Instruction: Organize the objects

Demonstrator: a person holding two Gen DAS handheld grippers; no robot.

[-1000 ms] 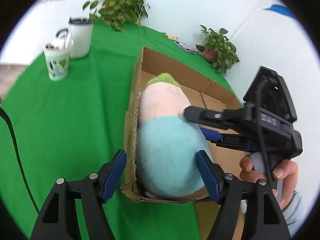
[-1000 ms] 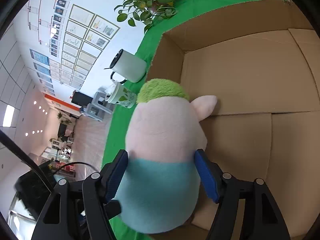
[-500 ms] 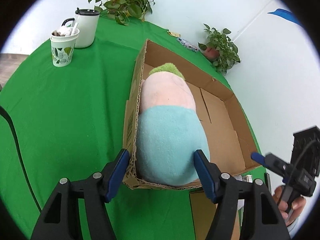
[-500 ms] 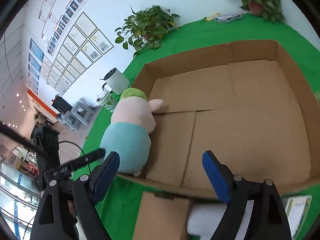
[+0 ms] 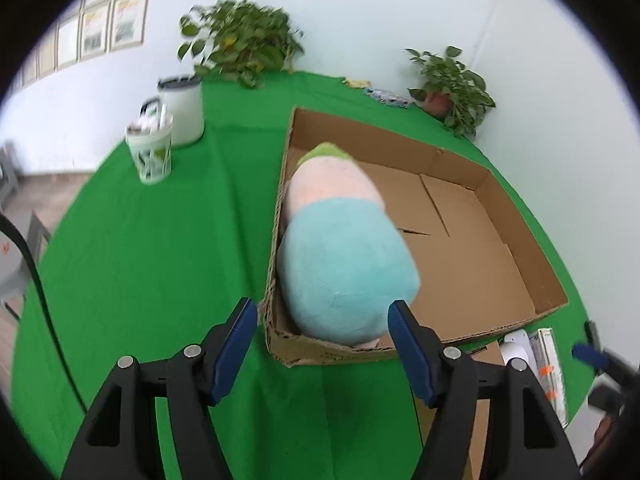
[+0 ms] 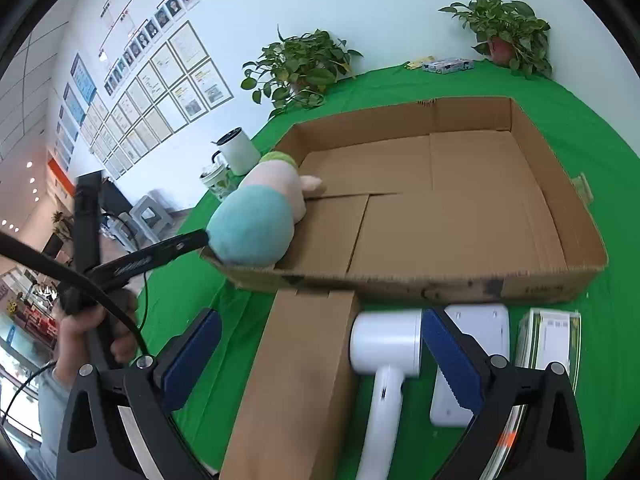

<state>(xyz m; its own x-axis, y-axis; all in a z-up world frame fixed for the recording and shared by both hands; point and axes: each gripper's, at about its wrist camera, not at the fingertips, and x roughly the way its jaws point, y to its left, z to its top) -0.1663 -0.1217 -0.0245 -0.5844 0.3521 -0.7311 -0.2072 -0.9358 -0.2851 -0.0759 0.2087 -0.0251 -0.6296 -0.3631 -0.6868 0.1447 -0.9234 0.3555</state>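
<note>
Both tongs gape empty, the right tongs [image 6: 320, 356] over the light, rigid, slippery dryer [image 6: 386, 346] at lower centre, best pinched on its handle.

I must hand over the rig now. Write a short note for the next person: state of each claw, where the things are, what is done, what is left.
Left claw: open, holding nothing, just outside the near left corner of the cardboard box.
Right claw: open, holding nothing, over the things in front of the box.
Done: the plush toy lies inside the box, along its left wall.
Left: the white hair dryer, the flat white device beside it, the green and white packet on the right and the small brown carton all lie on the green cloth outside the box. The hair dryer is nearest the right claw.
</note>
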